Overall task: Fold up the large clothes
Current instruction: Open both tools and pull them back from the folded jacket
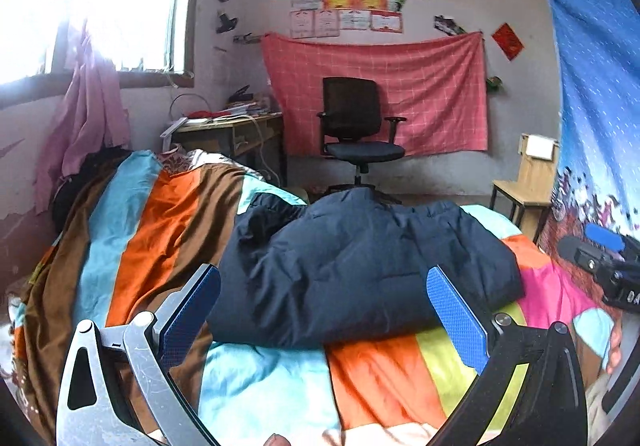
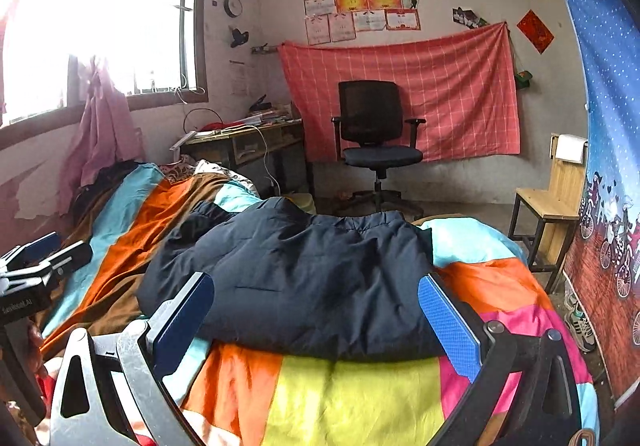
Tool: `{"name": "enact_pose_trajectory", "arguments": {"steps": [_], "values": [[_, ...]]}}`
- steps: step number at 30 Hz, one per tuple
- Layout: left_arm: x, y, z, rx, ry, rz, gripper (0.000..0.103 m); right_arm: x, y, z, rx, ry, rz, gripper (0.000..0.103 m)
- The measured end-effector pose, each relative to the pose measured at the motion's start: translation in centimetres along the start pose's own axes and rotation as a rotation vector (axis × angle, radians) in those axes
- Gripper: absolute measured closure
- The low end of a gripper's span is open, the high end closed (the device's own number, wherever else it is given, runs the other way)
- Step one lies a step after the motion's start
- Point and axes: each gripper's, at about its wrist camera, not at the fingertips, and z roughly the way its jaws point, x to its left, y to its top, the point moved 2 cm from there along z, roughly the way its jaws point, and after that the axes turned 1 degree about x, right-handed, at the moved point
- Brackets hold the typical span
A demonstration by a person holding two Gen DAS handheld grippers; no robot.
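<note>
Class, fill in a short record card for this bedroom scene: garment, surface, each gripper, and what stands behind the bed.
garment: dark navy padded jacket, lying bunched and partly folded
surface: bed with a striped multicolour cover
left gripper: open, holding nothing, near edge of the jacket between its fingers in view
right gripper: open, holding nothing, facing the jacket's near edge
behind the bed: black office chair, red checked cloth hung on the wall, wooden desk
right side: wooden chair
</note>
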Motion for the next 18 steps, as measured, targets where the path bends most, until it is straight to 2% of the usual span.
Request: {"name": "enact_pose_trajectory", "arguments": {"steps": [3, 11, 18], "values": [[-0.3, -0.8, -0.8, -0.017, 0.000, 0.022, 0.002, 0.3, -0.8, -0.9, -0.020, -0.018, 0.006, 0.000], [0.1, -1.8, -1.2, -0.012, -0.002, -0.018, 0.002, 0.8, -2.3, -2.5, -0.072, -0.064, -0.011, 0.000], [0.5, -2.8, -1.6, -0.009, 0.016, -0.033, 0.002, 0.9, -2.8, -3.0, -0.083, -0.078, -0.025, 0.000]]}}
